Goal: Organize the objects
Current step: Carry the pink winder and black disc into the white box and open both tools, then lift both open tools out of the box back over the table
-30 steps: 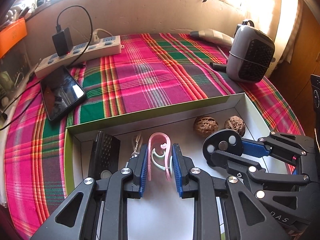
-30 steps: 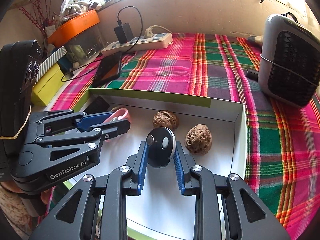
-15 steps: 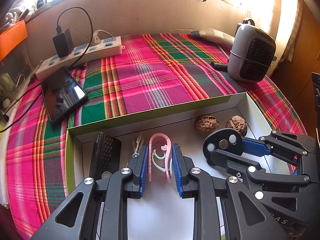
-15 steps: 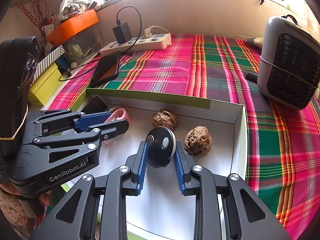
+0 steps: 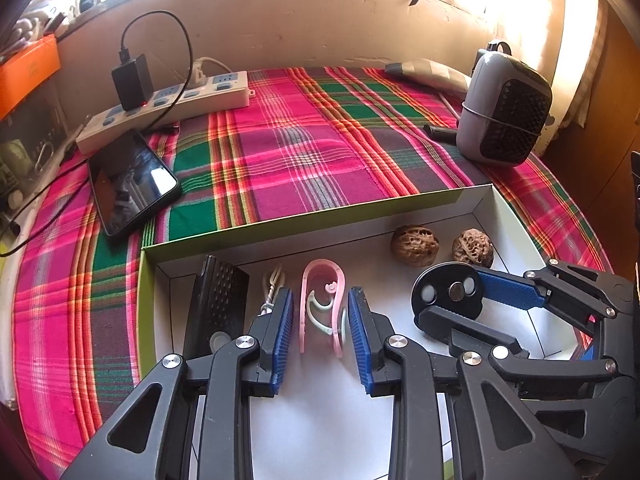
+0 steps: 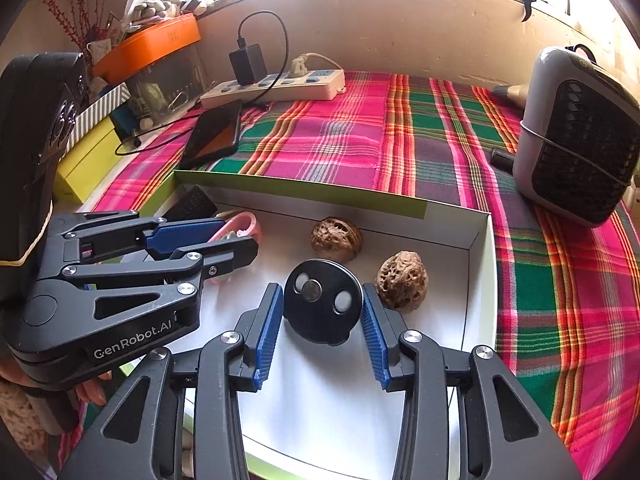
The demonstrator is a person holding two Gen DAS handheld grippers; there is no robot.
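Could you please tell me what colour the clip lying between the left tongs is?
Pink, with pale mint inner parts: the clip, clearest in the left wrist view.

left gripper (image 5: 320,322): tilted downward, jaws opening, pads clear of what lies between | right gripper (image 6: 322,314): tilted downward beside it, jaws opening, pads likewise clear

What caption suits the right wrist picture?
Right gripper opening around a black disc inside a white box, beside two walnuts.
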